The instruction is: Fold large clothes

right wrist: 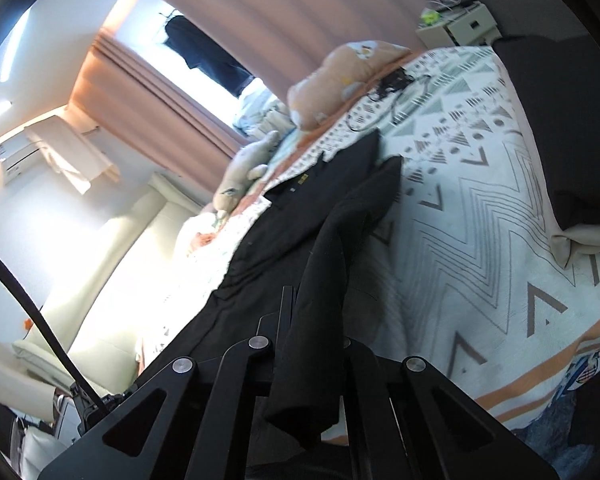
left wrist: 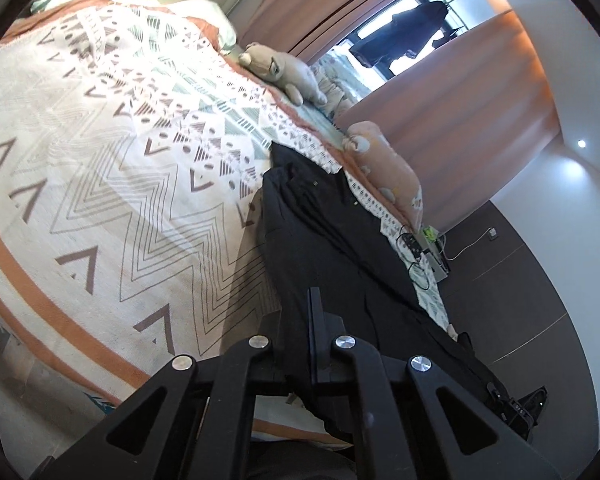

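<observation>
Both tongs, left tongs [left wrist: 314,320] and right tongs [right wrist: 300,320], are gripping the black garment [right wrist: 300,216] lying across the bed [left wrist: 100,140]. Cloth could be slipping free or dragging the cables [right wrist: 384,92] near its collar.

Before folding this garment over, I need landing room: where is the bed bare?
Bare: the patterned blanket between the black garment and the orange-striped edge. Crowded: the curtain side, with plush toy, orange pillow and cables.

Wide open stretch of patterned white-and-orange bedspread [left wrist: 100,152] beside the long black garment [left wrist: 320,232]; beige plush toy [left wrist: 284,70], peach pillow [left wrist: 384,168] and tangled black cables [right wrist: 392,88] crowd the far edge
</observation>
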Demonstrator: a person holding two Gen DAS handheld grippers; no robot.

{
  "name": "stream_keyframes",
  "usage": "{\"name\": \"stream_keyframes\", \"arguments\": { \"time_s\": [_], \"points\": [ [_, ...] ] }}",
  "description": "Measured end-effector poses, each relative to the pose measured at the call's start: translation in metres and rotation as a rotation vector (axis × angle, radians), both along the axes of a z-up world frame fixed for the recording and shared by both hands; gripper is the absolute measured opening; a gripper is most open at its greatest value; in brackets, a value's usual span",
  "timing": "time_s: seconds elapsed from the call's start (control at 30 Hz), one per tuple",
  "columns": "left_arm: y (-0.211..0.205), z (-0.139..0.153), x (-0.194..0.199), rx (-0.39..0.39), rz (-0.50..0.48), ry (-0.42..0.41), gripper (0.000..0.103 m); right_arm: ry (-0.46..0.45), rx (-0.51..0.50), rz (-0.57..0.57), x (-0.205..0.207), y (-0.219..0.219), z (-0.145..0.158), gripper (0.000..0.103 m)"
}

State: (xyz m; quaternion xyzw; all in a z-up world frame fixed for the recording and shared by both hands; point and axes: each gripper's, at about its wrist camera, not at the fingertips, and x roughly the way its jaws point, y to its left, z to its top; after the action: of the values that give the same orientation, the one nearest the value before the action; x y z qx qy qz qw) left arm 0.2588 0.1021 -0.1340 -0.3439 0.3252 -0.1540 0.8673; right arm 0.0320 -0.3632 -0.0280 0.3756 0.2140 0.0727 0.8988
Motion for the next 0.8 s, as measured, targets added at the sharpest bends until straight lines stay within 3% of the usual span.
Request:
{"name": "stream_keyframes", "arguments": {
  "time_s": [0.43,0.8],
  "points": [
    [0.034,0.051,-0.078,-0.015,0.028,-0.139,0.007,-0.136,-0.023,0.061,-0.068,0.018,0.043,0.000],
    [0.058,0.062,-0.143,-0.037,0.054,-0.205,0.007,-0.181,-0.046,0.088,-0.113,0.035,0.057,0.000]
  ]
}}
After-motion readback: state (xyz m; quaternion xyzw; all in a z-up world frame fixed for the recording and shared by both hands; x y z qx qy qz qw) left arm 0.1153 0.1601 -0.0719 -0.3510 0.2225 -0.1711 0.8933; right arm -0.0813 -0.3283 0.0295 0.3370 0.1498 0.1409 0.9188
